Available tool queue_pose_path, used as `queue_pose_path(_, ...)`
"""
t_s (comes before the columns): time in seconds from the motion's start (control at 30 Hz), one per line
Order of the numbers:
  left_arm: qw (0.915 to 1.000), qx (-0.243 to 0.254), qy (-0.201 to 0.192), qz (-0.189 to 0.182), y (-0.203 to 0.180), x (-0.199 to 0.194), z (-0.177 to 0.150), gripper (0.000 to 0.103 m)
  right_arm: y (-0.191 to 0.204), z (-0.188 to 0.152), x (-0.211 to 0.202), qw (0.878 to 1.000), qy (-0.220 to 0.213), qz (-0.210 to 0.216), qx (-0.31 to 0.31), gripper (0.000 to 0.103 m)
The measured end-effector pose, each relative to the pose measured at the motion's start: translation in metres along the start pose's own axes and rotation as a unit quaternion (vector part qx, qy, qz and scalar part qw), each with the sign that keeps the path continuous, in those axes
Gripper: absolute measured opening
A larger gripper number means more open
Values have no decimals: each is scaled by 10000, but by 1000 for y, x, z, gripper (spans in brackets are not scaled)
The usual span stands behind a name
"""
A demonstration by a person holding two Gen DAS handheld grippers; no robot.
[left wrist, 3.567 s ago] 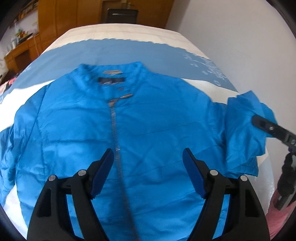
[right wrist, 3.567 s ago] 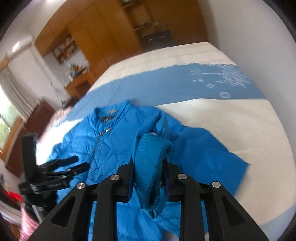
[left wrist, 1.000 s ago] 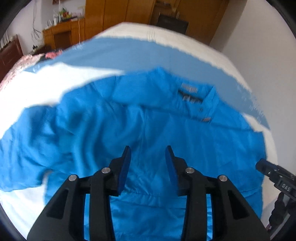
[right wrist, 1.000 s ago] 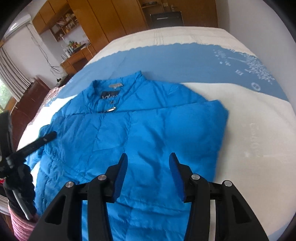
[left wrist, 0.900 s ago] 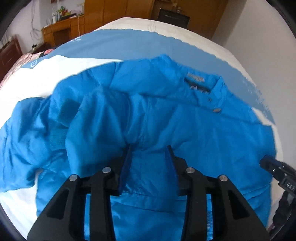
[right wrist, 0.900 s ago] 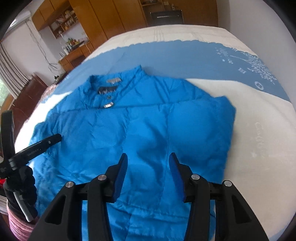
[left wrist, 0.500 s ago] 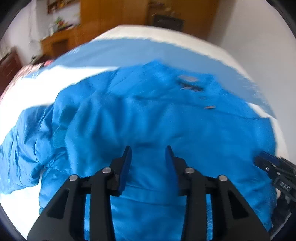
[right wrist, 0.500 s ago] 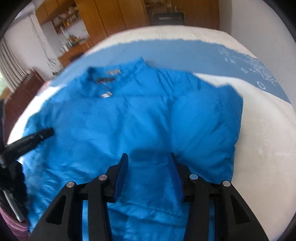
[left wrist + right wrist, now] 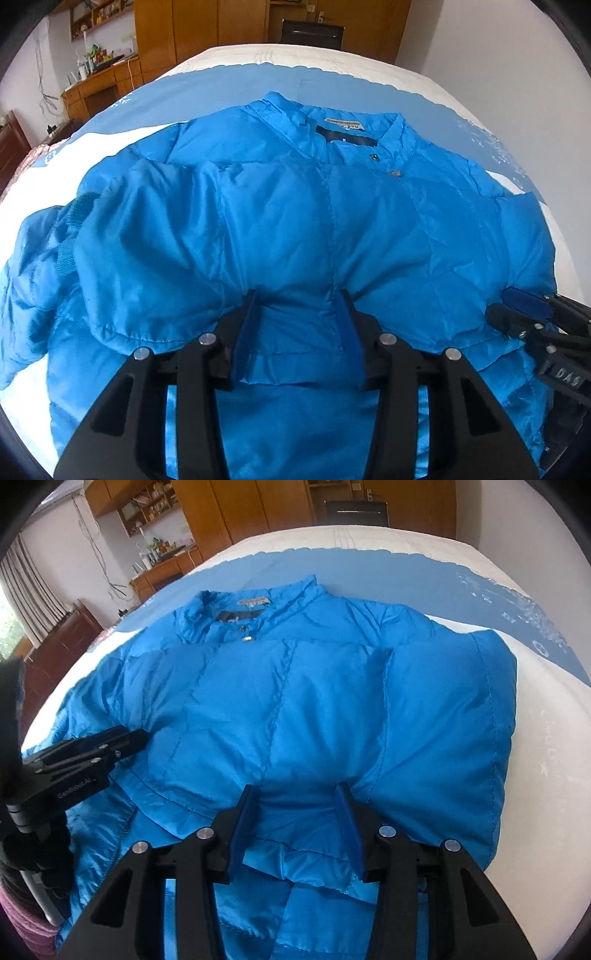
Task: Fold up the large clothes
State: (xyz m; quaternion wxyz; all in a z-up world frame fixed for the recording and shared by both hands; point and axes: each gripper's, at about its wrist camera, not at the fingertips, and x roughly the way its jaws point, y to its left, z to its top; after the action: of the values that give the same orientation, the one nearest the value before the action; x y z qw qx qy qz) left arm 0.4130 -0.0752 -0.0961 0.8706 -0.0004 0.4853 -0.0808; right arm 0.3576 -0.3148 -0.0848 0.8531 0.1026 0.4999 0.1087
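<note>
A bright blue puffer jacket (image 9: 295, 206) lies front up on the bed, collar and label (image 9: 343, 125) at the far end. Its right sleeve (image 9: 443, 720) is folded over the chest. The left sleeve (image 9: 55, 240) lies bunched at the left, knitted cuff showing. My left gripper (image 9: 299, 299) has its tips sunk into the padding near the hem; its jaws are opening, with a ridge of jacket between them. My right gripper (image 9: 295, 792) also digs into the jacket (image 9: 314, 701), jaws apart around loose fabric. Each gripper shows in the other's view: right gripper (image 9: 524, 306), left gripper (image 9: 110, 742).
The bed cover (image 9: 229, 85) is blue and white and reaches past the jacket on all sides. Wooden wardrobes (image 9: 207, 29) and a cluttered desk (image 9: 162, 572) stand behind the bed. A white wall (image 9: 517, 55) runs along the right. Pink fabric (image 9: 26, 923) sits at the bed's near left.
The right gripper has let go of the sleeve cuff, and that sleeve now lies folded across the chest. Both grippers have sunk onto the jacket, tips pressing into the padding. The left jaws stand slightly wider.
</note>
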Motion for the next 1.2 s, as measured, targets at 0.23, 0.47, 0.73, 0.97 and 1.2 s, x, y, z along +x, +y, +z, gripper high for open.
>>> queue_pose_path(0.23, 9953, -605, -724, 218, 80, -87, -11, 57, -46, 11, -69, 9970, -653, -218, 367, 45)
queue_pose_path(0.47, 9463, -2414, -633, 2054, 266, -152, -91, 57, -90, 3, -70, 9959, -490, -369, 663, 46)
queue_pose_path(0.73, 8705, -4235, -578, 2442, 419, -184, -160, 57, -92, -2, -54, 9968, -235, -298, 701, 46)
queue_pose_path(0.97, 8607, -4729, -774, 1720, 468, -168, -163, 54, -81, -4, -47, 9978, -180, -309, 557, 46)
queue_pose_path(1.2, 8606, -4723, -805, 1727, 467, -153, -160, 16, -81, -7, -33, 9977, -52, -385, 564, 46)
